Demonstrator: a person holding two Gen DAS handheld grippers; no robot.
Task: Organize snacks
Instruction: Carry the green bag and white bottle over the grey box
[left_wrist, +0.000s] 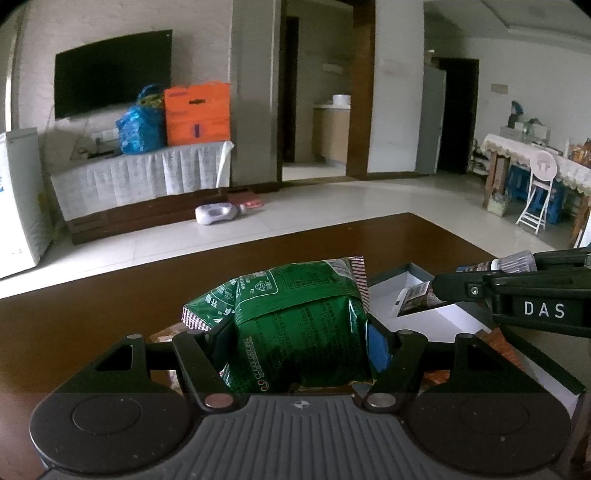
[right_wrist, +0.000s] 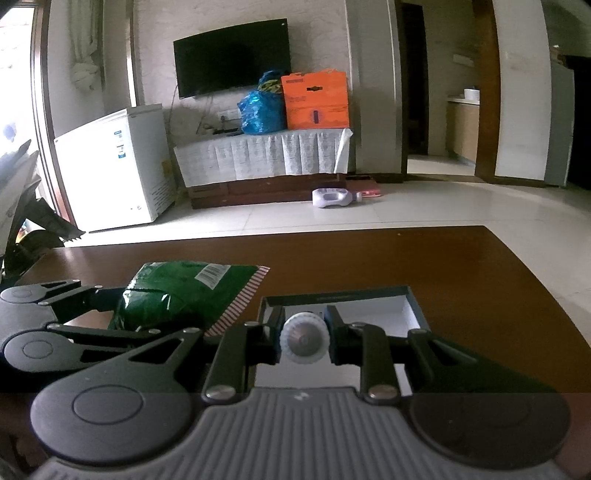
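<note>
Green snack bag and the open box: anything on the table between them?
Nothing visible. In the right wrist view the green snack bag, held by the left gripper, almost meets the open box; only bare table shows.

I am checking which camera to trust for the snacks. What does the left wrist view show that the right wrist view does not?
Only the left wrist view shows the folding chair and the label of the small bottle in the right gripper. Only the right wrist view shows the bottle's ribbed cap end-on and the white freezer's front. Both show the green snack bag in the left gripper, and the open box.
</note>
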